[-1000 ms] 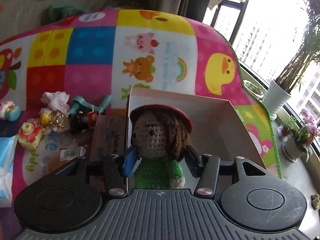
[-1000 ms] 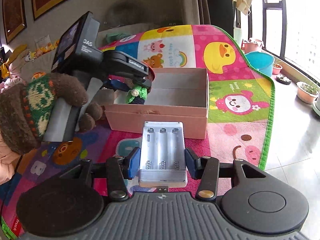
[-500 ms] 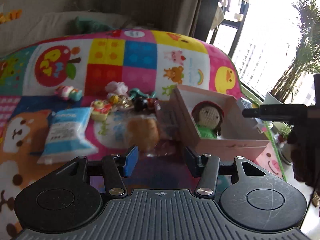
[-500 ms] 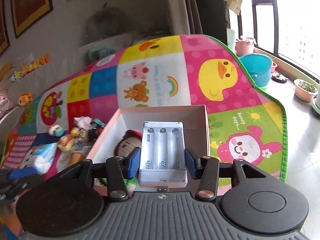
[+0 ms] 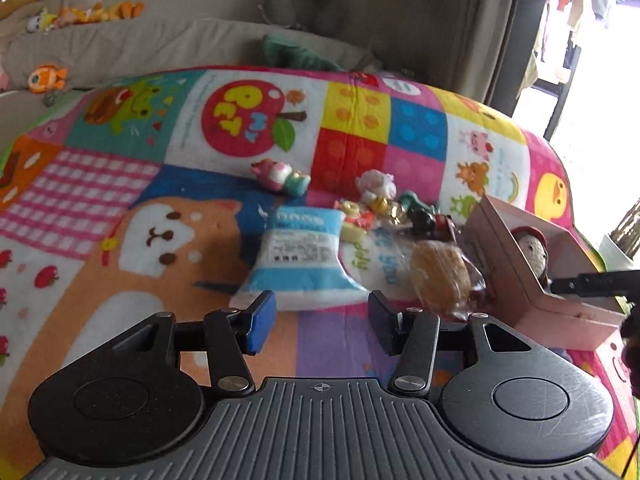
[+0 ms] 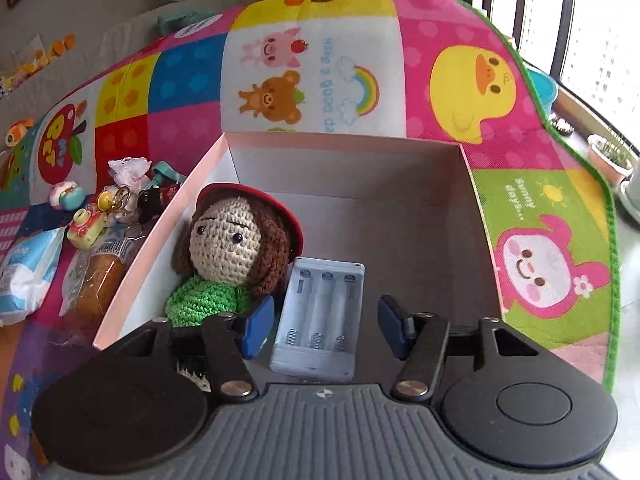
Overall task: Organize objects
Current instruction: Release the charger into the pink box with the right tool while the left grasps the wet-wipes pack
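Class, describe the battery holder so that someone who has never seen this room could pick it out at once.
Find the pink cardboard box on the colourful play mat. Inside it, right of the crocheted doll in the red hat, lies the battery holder. It alone is hard, pale plastic, with three empty slots and springs.

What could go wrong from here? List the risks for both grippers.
1. The right hand-held gripper has its jaws opening around the battery holder inside the pink box; the holder sits close beside the crochet doll and may tip against it as the gripper withdraws.
2. The left hand-held gripper, open and empty, faces the blue packet and the wrapped bun, which lie close together, so it might nudge one while grasping the other.
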The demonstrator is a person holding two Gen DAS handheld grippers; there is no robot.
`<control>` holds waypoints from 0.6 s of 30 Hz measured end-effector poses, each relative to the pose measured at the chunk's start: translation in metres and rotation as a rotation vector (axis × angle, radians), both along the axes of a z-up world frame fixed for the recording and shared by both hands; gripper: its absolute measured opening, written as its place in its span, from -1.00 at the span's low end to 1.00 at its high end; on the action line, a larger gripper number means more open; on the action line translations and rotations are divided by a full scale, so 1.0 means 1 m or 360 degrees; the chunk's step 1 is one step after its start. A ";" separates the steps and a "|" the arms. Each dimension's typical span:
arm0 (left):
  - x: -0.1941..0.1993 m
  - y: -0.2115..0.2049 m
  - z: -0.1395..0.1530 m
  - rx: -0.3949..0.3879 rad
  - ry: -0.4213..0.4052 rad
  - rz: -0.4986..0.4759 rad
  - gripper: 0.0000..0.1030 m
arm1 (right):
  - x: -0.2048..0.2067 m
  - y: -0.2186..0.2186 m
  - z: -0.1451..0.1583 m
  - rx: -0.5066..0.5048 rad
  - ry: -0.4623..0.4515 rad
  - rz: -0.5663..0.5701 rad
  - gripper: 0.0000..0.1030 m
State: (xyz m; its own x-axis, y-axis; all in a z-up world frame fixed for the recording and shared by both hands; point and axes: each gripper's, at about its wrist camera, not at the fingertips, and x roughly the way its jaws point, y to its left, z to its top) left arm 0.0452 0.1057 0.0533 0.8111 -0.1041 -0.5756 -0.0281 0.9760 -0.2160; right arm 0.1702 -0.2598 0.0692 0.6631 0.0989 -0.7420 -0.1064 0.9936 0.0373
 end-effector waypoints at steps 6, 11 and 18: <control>0.054 -0.002 0.005 0.0068 -0.0026 0.0017 0.08 | -0.049 0.012 0.034 -0.0157 -0.0268 0.0044 0.62; 0.097 -0.010 -0.015 0.0238 0.0107 0.0005 0.15 | -0.098 0.020 0.048 -0.0107 -0.0364 0.0166 0.69; 0.110 -0.002 -0.037 0.0130 0.0235 0.0098 0.17 | -0.140 0.044 0.045 -0.0206 -0.0470 0.0397 0.75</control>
